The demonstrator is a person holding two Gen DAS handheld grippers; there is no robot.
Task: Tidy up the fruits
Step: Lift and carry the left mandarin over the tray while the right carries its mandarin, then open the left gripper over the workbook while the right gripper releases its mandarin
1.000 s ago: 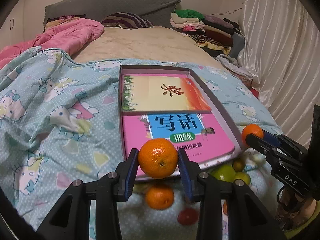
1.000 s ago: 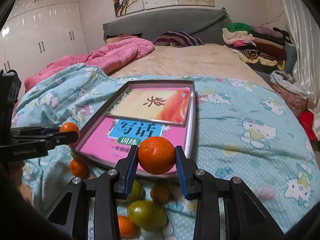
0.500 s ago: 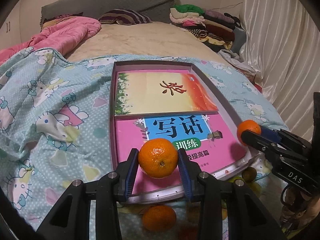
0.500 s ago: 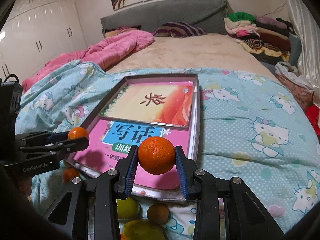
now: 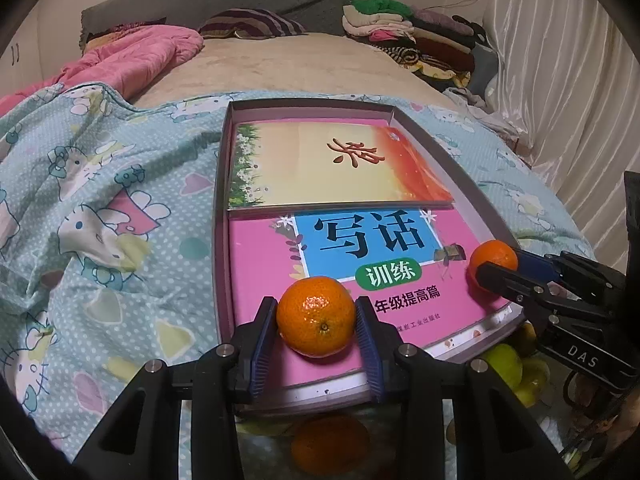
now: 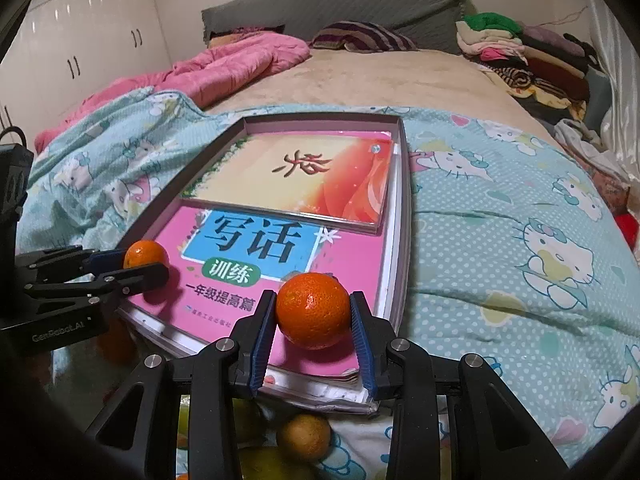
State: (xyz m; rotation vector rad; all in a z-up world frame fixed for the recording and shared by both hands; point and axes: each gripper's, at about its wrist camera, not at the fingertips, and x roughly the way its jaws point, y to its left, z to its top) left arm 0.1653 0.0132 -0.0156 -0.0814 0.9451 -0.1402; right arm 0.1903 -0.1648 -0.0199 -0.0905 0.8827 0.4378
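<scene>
Over the near end of the pink book (image 5: 264,264) in the shallow box (image 5: 222,184), left gripper (image 5: 316,322) clamps an orange (image 5: 316,320) between its pads. Right gripper (image 6: 313,312) likewise pinches a second orange (image 6: 313,310) above that book's near right corner.

glossy book cover (image 5: 280,276), dimpled orange (image 5: 315,321), cotton quilt (image 5: 112,208)

Loose fruit (image 5: 505,362) near box edge: partly hidden behind right gripper (image 5: 496,266) | orange (image 5: 329,443) below left gripper (image 5: 316,322): blurred | fruit (image 6: 262,462): cut off at bottom edge
</scene>
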